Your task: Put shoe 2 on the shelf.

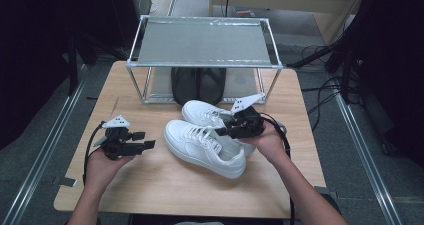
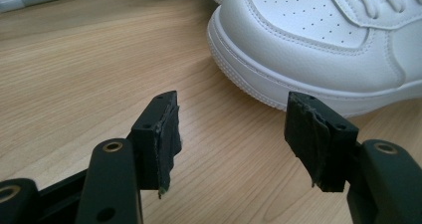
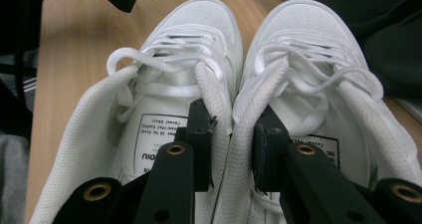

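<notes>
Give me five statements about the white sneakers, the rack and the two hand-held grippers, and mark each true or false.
1. The right hand-held gripper pinches the two inner collars of the white sneakers together. True.
2. The left hand-held gripper is clamped on a sneaker's toe. False: its jaws stand open over the wooden table, with the toe beyond them and nothing between.
3. A pair of dark shoes sits on the lower level of the metal rack. True.
4. The white sneakers stand on top of the rack. False: they are at the table in front of it.
5. The sneakers have no laces. False: both carry white laces.
</notes>
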A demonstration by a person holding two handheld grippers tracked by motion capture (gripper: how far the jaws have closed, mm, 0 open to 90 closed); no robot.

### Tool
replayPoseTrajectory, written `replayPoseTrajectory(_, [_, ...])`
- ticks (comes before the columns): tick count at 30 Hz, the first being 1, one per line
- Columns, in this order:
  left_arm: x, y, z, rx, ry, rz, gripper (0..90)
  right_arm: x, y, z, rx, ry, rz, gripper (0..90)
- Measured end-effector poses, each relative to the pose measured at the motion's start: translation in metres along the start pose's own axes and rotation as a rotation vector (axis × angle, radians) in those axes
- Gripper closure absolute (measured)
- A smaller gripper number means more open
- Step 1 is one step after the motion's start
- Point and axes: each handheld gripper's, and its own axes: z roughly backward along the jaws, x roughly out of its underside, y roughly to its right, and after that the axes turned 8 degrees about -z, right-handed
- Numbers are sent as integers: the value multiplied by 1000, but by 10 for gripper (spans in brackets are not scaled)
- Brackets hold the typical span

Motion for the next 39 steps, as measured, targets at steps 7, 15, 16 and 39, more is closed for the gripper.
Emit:
replayPoseTrajectory(7, [0,0,0,5,6,-6,390,-16,17,3,-67,-7,18,754])
replayPoseTrajectory(15, [-1,3,-3,5,-8,-30,390,-47,15,14,-54,-43,92,753])
replayPoseTrajectory(16, [-2,3,-3,6,-9,-29,390,-51,15,17,-58,-39,95,753])
replayPoseTrajectory(39, [0,-2,0,0,10,-5,386,-128,-16,73,-106,81,123,753])
